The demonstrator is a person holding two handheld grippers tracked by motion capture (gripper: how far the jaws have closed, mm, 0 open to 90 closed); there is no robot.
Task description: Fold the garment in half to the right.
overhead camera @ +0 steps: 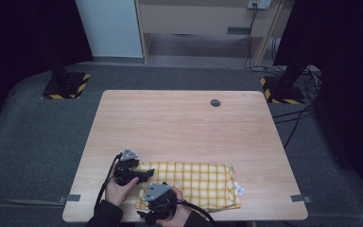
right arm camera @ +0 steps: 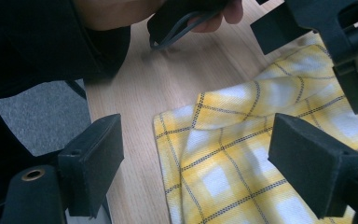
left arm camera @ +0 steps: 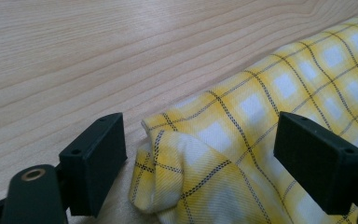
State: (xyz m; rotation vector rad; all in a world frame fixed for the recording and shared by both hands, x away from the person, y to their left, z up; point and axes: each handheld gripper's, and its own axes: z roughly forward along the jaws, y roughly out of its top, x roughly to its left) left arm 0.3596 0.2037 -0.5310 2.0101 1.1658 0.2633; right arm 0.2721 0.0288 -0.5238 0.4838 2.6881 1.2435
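The pale wooden table [overhead camera: 184,123] carries a folded yellow checked cloth [overhead camera: 194,182] along its near edge, long axis running left to right. Both grippers sit at its left end: left gripper [left arm camera: 200,154] and right gripper [right arm camera: 196,168], jaws apart, each straddling a corner.

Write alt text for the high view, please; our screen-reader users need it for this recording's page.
A folded yellow checked cloth lies near the front edge of a light wooden table. A person's hands hold the left gripper and right gripper at the cloth's left end, jaws open. A small dark round disc sits near the far edge.
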